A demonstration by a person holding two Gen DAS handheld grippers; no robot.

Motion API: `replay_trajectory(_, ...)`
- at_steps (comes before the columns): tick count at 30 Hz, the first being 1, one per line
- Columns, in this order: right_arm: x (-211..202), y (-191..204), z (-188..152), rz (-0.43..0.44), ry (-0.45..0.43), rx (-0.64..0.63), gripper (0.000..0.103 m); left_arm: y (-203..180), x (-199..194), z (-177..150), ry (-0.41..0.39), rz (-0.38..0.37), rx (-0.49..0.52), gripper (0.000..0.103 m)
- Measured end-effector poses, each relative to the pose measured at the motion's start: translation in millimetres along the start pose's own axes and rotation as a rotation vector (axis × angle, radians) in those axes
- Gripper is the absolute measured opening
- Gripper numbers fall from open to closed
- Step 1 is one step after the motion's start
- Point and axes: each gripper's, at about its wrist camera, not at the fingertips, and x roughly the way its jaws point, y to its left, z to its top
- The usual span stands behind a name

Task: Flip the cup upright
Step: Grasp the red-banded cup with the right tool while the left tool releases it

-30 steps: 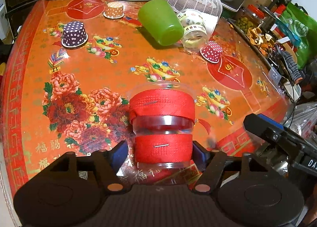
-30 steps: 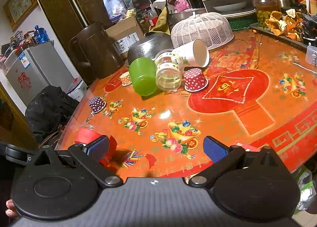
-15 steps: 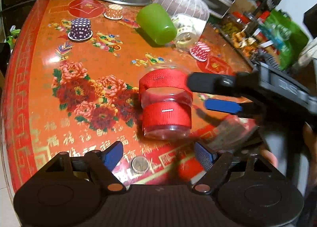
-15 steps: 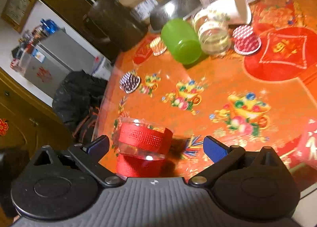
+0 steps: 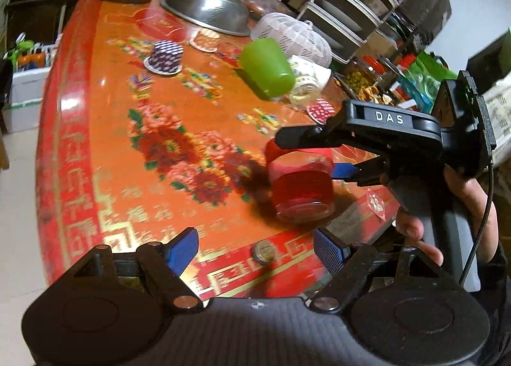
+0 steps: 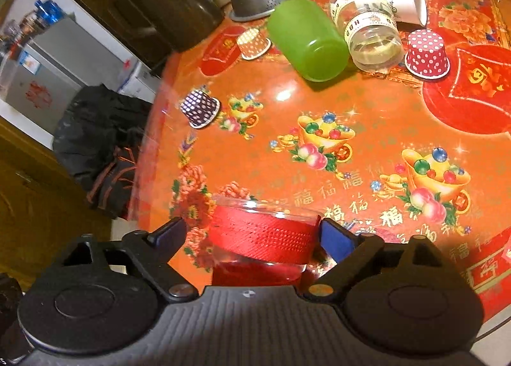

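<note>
Orange flowered table [image 6: 367, 104] carried the clear cup [image 6: 262, 231] with red bands near its front edge, standing between the spread fingers of the right gripper [image 6: 255, 235], one pad touching its band, while the left gripper [image 5: 258, 246] hung wide open, holding nothing, just short of it.

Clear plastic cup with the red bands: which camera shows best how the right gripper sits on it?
Left wrist view: the clear plastic cup with red bands shows whole, the right gripper straddling it from the side. Right wrist view shows only its upper band between the fingers, the base hidden.
</note>
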Motion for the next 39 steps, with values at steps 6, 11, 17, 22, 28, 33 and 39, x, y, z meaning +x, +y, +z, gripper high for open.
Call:
replay_trajectory(6, 7, 3, 5, -0.065, 0.036, -0.009, 0.081, 19, -10, -6, -0.029, -0.017, -0.034, 0.082)
replay_trajectory(11, 9, 6, 8, -0.079, 0.047, -0.017, 0.078, 27, -9, -6, -0.039, -0.027, -0.054, 0.082)
replay_trajectory(17, 7, 7, 7, -0.076, 0.044, -0.026, 0.076, 27, -6, -6, -0.037, -0.035, -0.048, 0.082)
replay_trajectory(22, 4, 8, 5, -0.079, 0.018, -0.053, 0.075, 23, -3, -7, -0.04, -0.042, -0.038, 0.082)
replay_trajectory(28, 1, 9, 4, -0.055, 0.002, -0.072, 0.073, 19, 0, -6, -0.046, -0.035, -0.034, 0.082)
replay_trajectory(33, -18, 8, 6, -0.033, -0.076, -0.096, 0.073, 4, -8, -5, -0.125, 0.001, 0.031, 0.085)
replay_trajectory(39, -54, 14, -17, -0.051, -0.347, -0.224, 0.073, -12, -15, -2, -0.251, 0.069, 0.1, 0.1)
